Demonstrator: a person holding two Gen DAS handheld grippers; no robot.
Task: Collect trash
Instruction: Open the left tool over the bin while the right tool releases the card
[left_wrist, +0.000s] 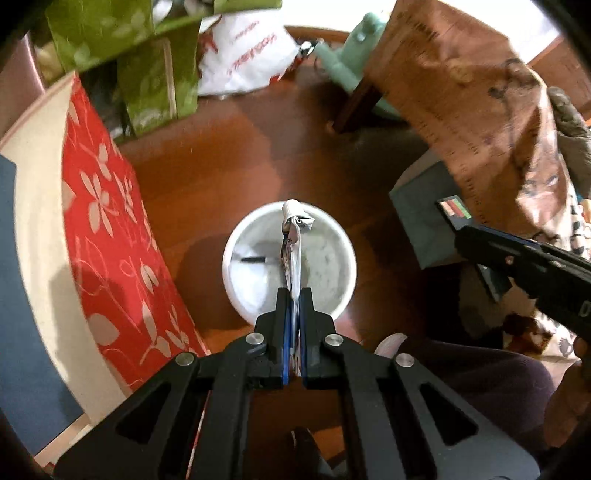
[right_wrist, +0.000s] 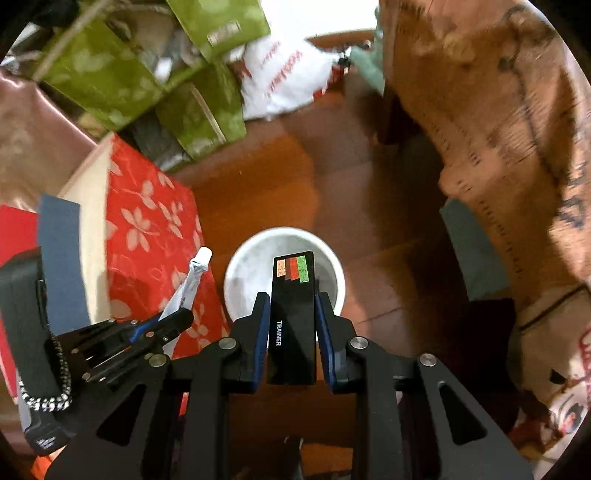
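A white round bin (left_wrist: 338, 254) stands on the wooden floor, straight below both grippers. My left gripper (left_wrist: 294, 293) is shut on a squeezed white tube (left_wrist: 293, 236) with a white cap, which hangs over the bin's mouth. In the right wrist view the same bin (right_wrist: 242, 271) shows, and my right gripper (right_wrist: 291, 301) is shut on a flat black box (right_wrist: 293, 317) with orange, red and green patches and white lettering, held over the bin. The left gripper (right_wrist: 177, 319) with its tube (right_wrist: 190, 284) shows at the left there. The right gripper's fingers (left_wrist: 517, 258) enter the left wrist view from the right.
A red box with a white flower pattern (left_wrist: 107, 236) stands left of the bin. Green patterned bags (right_wrist: 199, 110) and a white plastic bag (left_wrist: 243, 55) lie further back. A brown draped cloth (right_wrist: 498, 129) hangs at right over a chair leg (left_wrist: 358, 103). A grey box (left_wrist: 424, 218) sits right of the bin.
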